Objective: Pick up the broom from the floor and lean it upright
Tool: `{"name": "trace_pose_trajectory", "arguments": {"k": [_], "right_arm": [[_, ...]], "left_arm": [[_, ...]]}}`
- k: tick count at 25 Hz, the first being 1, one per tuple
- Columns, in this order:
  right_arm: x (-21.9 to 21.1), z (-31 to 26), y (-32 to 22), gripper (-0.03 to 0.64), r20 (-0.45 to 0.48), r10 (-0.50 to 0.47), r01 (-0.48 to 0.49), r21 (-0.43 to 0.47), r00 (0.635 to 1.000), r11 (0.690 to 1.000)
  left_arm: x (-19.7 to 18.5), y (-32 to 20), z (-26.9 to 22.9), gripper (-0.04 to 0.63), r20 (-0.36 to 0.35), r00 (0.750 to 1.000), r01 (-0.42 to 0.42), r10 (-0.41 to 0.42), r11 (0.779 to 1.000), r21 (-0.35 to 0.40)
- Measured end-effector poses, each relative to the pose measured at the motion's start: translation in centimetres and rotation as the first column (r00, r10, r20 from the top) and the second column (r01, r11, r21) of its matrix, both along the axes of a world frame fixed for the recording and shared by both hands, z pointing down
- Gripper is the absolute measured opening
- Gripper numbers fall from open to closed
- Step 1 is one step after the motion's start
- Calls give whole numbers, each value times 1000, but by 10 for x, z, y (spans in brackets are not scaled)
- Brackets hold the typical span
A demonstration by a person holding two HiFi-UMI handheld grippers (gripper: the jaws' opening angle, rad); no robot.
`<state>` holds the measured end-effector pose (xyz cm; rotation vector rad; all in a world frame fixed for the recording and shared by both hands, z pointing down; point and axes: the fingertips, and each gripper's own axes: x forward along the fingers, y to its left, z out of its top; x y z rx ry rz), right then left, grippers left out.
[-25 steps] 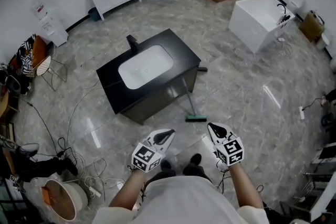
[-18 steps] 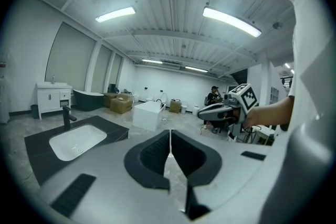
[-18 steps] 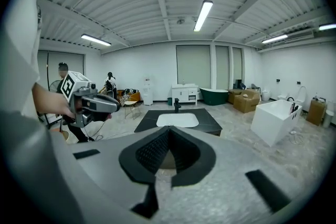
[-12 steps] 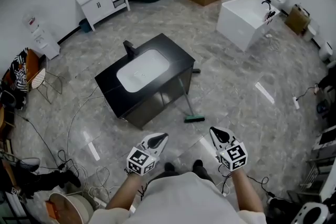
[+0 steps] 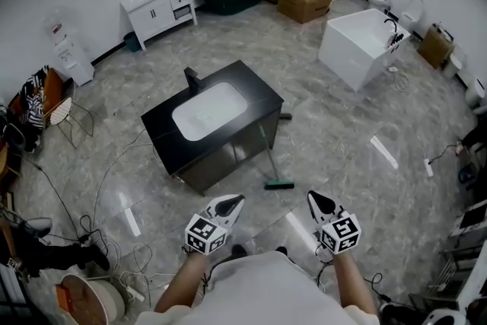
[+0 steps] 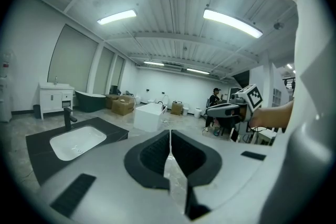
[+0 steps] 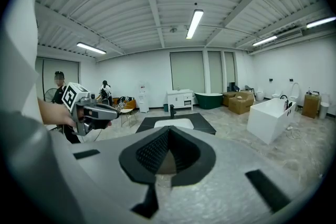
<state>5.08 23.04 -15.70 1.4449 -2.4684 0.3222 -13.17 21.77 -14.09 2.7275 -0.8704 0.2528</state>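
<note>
The left tongs (image 6: pixel 169 135) have their dark ridged jaws pressed together along one seam, with nothing between them. Low to their left lies a black sink vanity (image 6: pixel 113 132) with a white basin (image 6: pixel 77 141) and a black faucet (image 6: pixel 67 117). Straight beyond the tips stands a white bathtub (image 6: pixel 149 116), with cardboard boxes (image 6: pixel 124 106) further left. To the right, a hand (image 6: pixel 269 116) holds the right tongs (image 6: pixel 210 111), with a marker cube (image 6: pixel 252 96) on top.

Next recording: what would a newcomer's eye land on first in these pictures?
A black vanity with a white basin stands alone mid-floor, dominating the head view. A green-headed broom appears to lean against its near side, head on the floor. At the bottom edge, the left gripper and right gripper hover shut and empty.
</note>
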Motion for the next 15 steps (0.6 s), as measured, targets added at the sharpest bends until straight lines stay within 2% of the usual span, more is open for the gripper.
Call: {"name": "trace_pose_trajectory", "arguments": {"k": [15], "right_arm": [[31,5,-7,0,42,-15,15,-11,999,1000]], "left_arm": [[28,-9,3,12,-14,999,48,-48,999,-7]]}}
